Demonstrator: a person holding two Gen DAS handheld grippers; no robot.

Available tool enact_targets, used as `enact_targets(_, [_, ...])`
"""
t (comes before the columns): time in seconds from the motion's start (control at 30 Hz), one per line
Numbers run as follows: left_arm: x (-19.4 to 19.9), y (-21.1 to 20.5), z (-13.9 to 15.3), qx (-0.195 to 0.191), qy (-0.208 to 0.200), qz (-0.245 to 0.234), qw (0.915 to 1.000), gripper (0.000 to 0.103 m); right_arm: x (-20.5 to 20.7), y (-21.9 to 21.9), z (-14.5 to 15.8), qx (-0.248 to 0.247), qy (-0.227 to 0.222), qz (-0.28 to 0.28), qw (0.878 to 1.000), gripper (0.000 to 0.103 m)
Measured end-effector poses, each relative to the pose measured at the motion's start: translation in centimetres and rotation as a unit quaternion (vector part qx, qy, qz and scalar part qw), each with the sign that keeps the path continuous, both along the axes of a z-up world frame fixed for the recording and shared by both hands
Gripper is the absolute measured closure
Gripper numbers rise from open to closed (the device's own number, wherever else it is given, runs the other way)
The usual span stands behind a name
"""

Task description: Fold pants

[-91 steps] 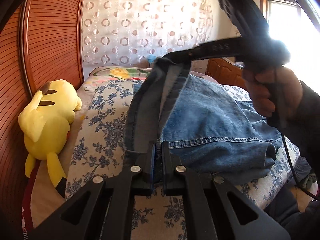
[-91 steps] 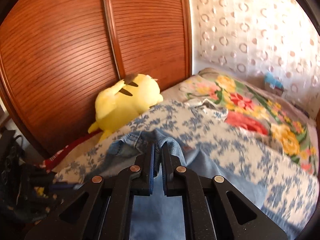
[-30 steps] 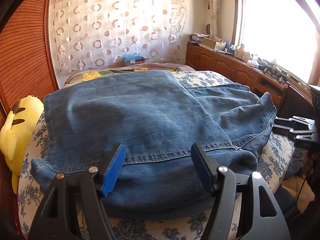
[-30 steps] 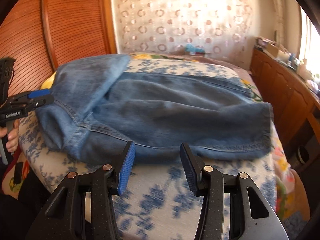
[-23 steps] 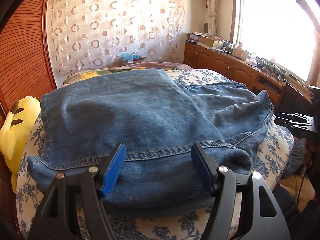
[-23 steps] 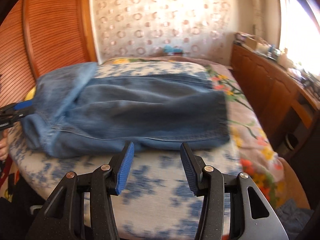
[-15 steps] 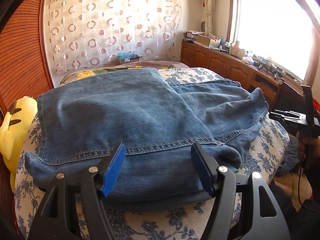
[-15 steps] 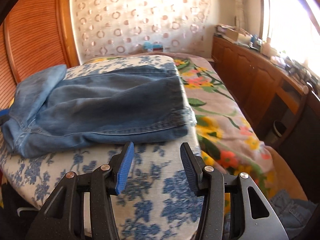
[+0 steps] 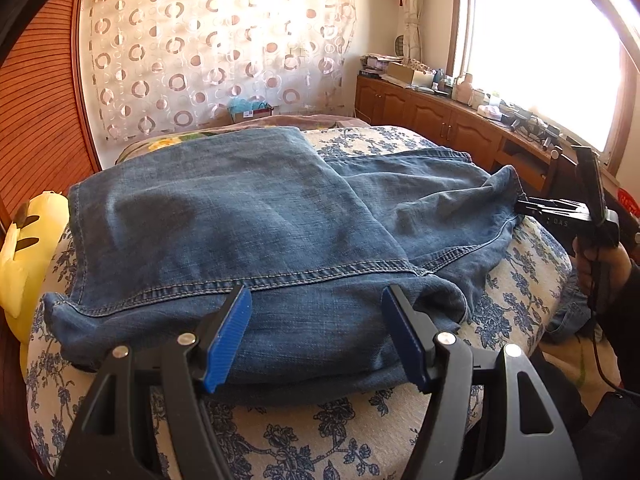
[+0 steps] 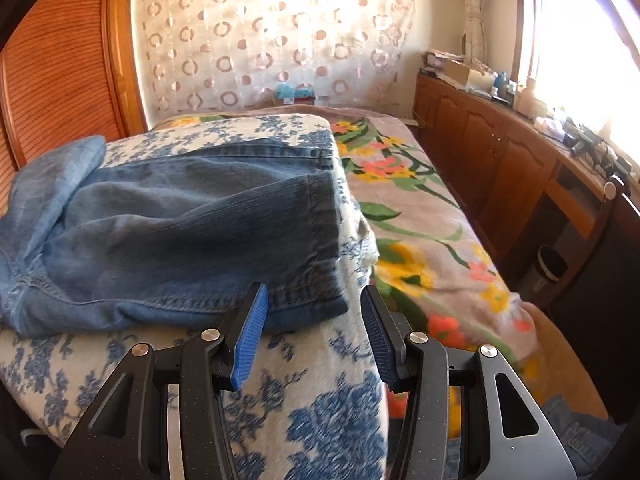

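Note:
Blue denim pants [image 9: 248, 232] lie folded on the bed, one layer over another, with a stitched hem running across the near side. My left gripper [image 9: 316, 336] is open and empty just in front of that near edge. In the right wrist view the pants [image 10: 180, 232] lie to the left, their hemmed end near my right gripper [image 10: 310, 338], which is open and empty just in front of that corner. The right gripper also shows in the left wrist view [image 9: 560, 212], at the pants' right edge.
The bed has a blue-flowered cover [image 9: 320, 440] and a bright flowered blanket [image 10: 420, 220]. A yellow plush toy [image 9: 24, 248] lies at the bed's left edge by a wooden slatted wall [image 9: 36, 120]. Wooden cabinets [image 10: 500, 152] with clutter run along the right under a window.
Three seconds ago both grippers were shut on the pants and held them up. Now the pants lie on the bed and both grippers are open; the right gripper has swung towards the pants' right end.

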State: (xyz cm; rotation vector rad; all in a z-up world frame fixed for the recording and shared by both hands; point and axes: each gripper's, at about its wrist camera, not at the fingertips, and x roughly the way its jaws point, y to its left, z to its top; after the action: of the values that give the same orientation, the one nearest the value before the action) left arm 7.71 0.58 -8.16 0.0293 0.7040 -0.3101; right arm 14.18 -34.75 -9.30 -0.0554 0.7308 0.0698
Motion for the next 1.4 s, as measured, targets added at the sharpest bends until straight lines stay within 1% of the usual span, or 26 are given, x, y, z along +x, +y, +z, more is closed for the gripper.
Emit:
enact_targets(0.1, [-0.2, 0.2, 0.0, -0.003, 0.001, 0.0, 1.0, 0.036, 0.2, -0.2, 0.0, 0.01, 0.003, 0.001, 1.0, 0.054])
enact_targets(0.2, [-0.2, 0.3, 0.1, -0.005, 0.001, 0.0, 1.0, 0.036, 0.1, 0.1, -0.1, -0.007, -0.002, 0.003, 1.0, 0.066])
enact_targets(0.23, [-0.2, 0.3, 0.0, -0.004, 0.002, -0.001, 1.0, 0.036, 0.1, 0.2, -0.1, -0.005, 0.0, 0.009, 1.0, 0.072])
enact_targets(0.3, [-0.3, 0.4, 0.0, -0.005, 0.002, 0.0, 1.0, 0.036, 0.1, 0.4, -0.1, -0.012, 0.0, 0.006, 1.0, 0.078])
enact_targets(0.33, [-0.2, 0.4, 0.0, -0.005, 0.002, 0.0, 1.0, 0.036, 0.1, 0.5, -0.1, -0.013, 0.0, 0.006, 1.0, 0.087])
enact_targets(0.37, [-0.3, 0.4, 0.0, -0.006, 0.002, 0.001, 1.0, 0.036, 0.0, 0.4, 0.0, -0.011, -0.001, 0.006, 1.0, 0.092])
enact_targets(0.47, [-0.2, 0.6, -0.1, -0.005, 0.001, 0.004, 1.0, 0.036, -0.3, 0.3, 0.6, 0.008, -0.007, 0.012, 1.0, 0.098])
enact_targets(0.57, [-0.3, 1.0, 0.0, -0.009, -0.002, 0.013, 0.9999, 0.036, -0.2, 0.9, 1.8, 0.012, -0.022, 0.023, 0.999, 0.098])
enact_targets(0.67, [-0.7, 1.7, 0.3, -0.017, -0.008, 0.019, 0.9996, 0.036, 0.2, 1.4, 3.3, 0.032, -0.033, 0.032, 0.998, 0.099])
enact_targets(0.77, [-1.0, 2.3, 0.6, -0.015, -0.011, 0.027, 0.9995, 0.036, 1.0, 2.6, 5.3, 0.045, -0.054, 0.045, 0.997, 0.099])
enact_targets(0.93, [-1.7, 3.9, 1.5, -0.016, -0.022, 0.042, 0.9988, 0.036, 2.7, 5.1, 7.3, 0.066, -0.068, 0.071, 0.993, 0.1])
enact_targets(1.1, [-2.2, 5.0, 1.9, -0.018, -0.029, 0.054, 0.998, 0.036, 3.6, 8.6, 9.0, 0.09, -0.08, 0.104, 0.987, 0.1])
enact_targets(1.3, [-2.4, 6.6, 1.9, -0.025, -0.032, 0.071, 0.9966, 0.036, 3.5, 13.6, 11.4, 0.081, -0.098, 0.161, 0.979, 0.1])
enact_targets(1.4, [-2.7, 7.7, 2.0, -0.029, -0.035, 0.082, 0.9956, 0.036, 3.4, 17.0, 12.6, 0.071, -0.106, 0.195, 0.972, 0.1])
